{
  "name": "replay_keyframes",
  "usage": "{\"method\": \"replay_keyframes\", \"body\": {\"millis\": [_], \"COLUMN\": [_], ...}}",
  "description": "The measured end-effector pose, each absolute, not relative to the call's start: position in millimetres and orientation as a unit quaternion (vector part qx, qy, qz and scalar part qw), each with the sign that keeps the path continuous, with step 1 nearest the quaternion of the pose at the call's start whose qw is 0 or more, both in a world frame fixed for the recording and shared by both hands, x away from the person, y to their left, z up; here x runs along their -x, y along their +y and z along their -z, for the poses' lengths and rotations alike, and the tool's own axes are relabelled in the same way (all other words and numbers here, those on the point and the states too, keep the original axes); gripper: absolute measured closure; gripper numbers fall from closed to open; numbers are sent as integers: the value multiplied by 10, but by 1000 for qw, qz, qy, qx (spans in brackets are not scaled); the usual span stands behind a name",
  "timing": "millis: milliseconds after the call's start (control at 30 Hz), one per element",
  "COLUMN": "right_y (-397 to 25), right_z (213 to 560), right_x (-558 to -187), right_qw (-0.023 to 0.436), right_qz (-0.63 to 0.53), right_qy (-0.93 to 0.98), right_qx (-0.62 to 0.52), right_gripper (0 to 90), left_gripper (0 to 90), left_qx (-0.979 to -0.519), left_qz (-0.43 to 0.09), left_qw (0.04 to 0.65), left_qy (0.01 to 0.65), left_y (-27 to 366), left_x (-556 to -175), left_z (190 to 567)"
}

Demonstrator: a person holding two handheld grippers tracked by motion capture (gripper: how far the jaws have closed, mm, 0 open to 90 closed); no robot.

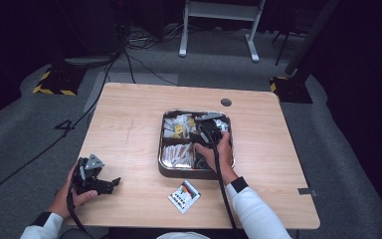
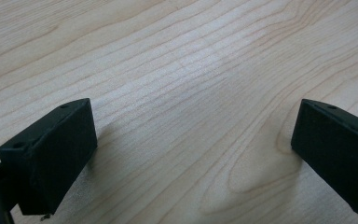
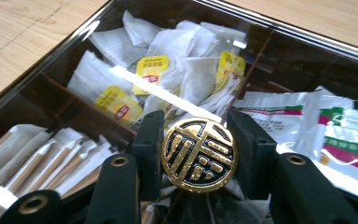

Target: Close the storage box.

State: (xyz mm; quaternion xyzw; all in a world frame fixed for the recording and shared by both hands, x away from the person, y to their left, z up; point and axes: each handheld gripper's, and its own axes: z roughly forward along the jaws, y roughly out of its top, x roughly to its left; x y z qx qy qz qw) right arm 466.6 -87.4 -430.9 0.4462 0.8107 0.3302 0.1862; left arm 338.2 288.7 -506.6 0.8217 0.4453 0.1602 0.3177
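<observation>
A dark, metal-rimmed compartment box (image 1: 162,149) stands at the table's middle under a clear lid (image 3: 121,74). A round gold-and-black knob (image 3: 199,155) sits in the lid's centre. My right gripper (image 3: 198,123) is shut on that knob, one black jaw on each side; from above, this gripper (image 1: 209,130) hangs over the box. Whether the lid is raised off the box cannot be made out. My left gripper (image 1: 107,185) rests at the front left of the table, open, with bare wood between its jaws (image 2: 198,126).
Through the lid I see tea bags with yellow tags (image 3: 151,67), white paper sticks (image 3: 32,158) and white sachets printed green and red (image 3: 340,140). One loose sachet (image 1: 184,195) lies on the table in front of the box. A dark round hole cover (image 1: 226,102) sits near the far edge.
</observation>
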Motion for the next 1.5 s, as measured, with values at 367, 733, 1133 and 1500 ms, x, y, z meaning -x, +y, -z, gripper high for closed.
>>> {"method": "replay_keyframes", "body": {"millis": [367, 733, 1133, 1500], "right_y": [-938, -973, -826, -1000], "right_z": [4307, 4326, 4337, 4215], "right_x": [-4697, -4725, -4741, -4660], "right_qw": [161, 160, 162, 156], "right_qz": [-321, -333, -339, -360], "right_qy": [849, 850, 844, 857], "right_qx": [-388, -376, -382, -333], "right_gripper": [579, 588, 572, 304], "left_gripper": [3, 3, 3, 3], "left_qx": [-822, -822, -822, -822], "left_qz": [-159, -158, -158, -158], "left_qw": [318, 318, 318, 318], "left_qy": [445, 445, 445, 445], "left_y": [2884, 2882, 2882, 2882], "left_x": [-3384, -3386, -3387, -3387], "left_z": [5067, 5067, 5067, 5067]}}
